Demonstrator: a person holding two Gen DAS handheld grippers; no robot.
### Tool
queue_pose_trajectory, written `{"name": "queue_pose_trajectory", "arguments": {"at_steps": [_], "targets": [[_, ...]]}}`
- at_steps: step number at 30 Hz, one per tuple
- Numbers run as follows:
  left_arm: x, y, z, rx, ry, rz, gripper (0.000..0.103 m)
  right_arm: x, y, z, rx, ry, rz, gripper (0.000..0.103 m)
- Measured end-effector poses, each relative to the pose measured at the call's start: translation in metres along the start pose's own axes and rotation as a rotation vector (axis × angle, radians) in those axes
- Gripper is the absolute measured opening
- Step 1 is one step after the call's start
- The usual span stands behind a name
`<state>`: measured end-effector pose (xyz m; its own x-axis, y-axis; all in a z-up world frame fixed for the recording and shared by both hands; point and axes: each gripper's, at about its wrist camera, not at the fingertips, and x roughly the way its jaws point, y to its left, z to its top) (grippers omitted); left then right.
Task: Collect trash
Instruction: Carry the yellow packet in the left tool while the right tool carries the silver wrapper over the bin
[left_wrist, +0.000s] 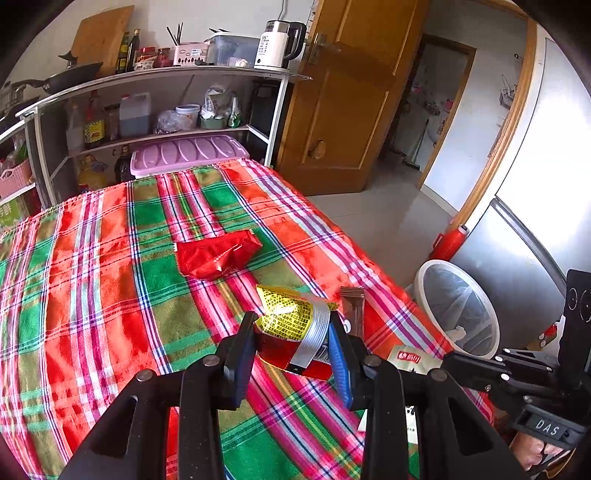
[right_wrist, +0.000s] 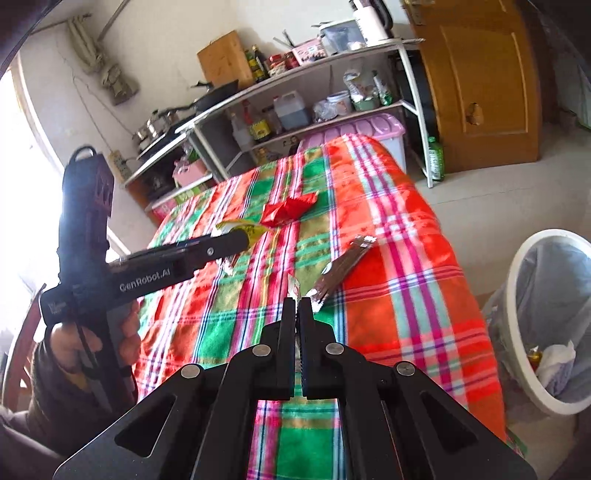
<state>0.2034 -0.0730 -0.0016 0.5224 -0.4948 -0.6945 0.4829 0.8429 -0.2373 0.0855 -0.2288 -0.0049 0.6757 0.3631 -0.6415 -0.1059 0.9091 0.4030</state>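
Between the blue-padded fingers (left_wrist: 338, 354) of the left gripper (left_wrist: 291, 328) sits a crumpled yellow-and-red wrapper (left_wrist: 291, 325), pinched from both sides and held just above the plaid-covered surface (left_wrist: 110, 277). Yellow printed foil and a silver band face upward; the red part hangs below the pads. Ahead of these fingers, well apart, a red packet (left_wrist: 216, 254) lies flat on the cloth. Just to the right of the fingers a brown wrapper (left_wrist: 352, 306) lies on the surface, and beside it, nearer the edge, a small pale sachet (left_wrist: 410, 358) with a red label shows partly behind the right gripper's body.

Seen from the right wrist camera, the right gripper (right_wrist: 296, 301) has its fingers (right_wrist: 286, 325) clenched nearly together on a thin silvery scrap (right_wrist: 294, 286) that stands up from the narrow gap; I cannot tell with certainty how firmly it is gripped. Just right of and ahead of these fingers the brown wrapper (right_wrist: 343, 266) lies at a slant on the cloth. Further ahead lies the red packet (right_wrist: 288, 208). To the left, the left gripper (right_wrist: 236, 238) holds the yellow wrapper (right_wrist: 251, 229) above the surface.

Right of both grippers, on the floor beside the surface, stands a white bin (right_wrist: 517, 332) lined with a clear bag, with crumpled paper inside.
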Motion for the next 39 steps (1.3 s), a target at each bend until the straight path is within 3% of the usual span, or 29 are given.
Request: {"name": "queue_pose_trajectory", "arguments": {"at_steps": [7,21,34,39], "targets": [[-0.004,-0.022,0.006,0.038,-0.02,-0.028,0.037,-0.027,-0.009,0.006,0.02,-0.068,-0.024,0.001],[0.02,-0.111,0.024,0.182,-0.003,-0.141,0.037,-0.095,-0.073,0.008,0.102,-0.168,-0.206,0.001],[0.083,-0.223,0.023,0.302,0.093,-0.3,0.037,-0.143,-0.157,-0.004,0.234,-0.195,-0.406,0.001],[0.115,-0.253,0.02,0.321,0.143,-0.32,0.037,-0.146,-0.188,-0.004,0.262,-0.173,-0.481,0.001]]}}
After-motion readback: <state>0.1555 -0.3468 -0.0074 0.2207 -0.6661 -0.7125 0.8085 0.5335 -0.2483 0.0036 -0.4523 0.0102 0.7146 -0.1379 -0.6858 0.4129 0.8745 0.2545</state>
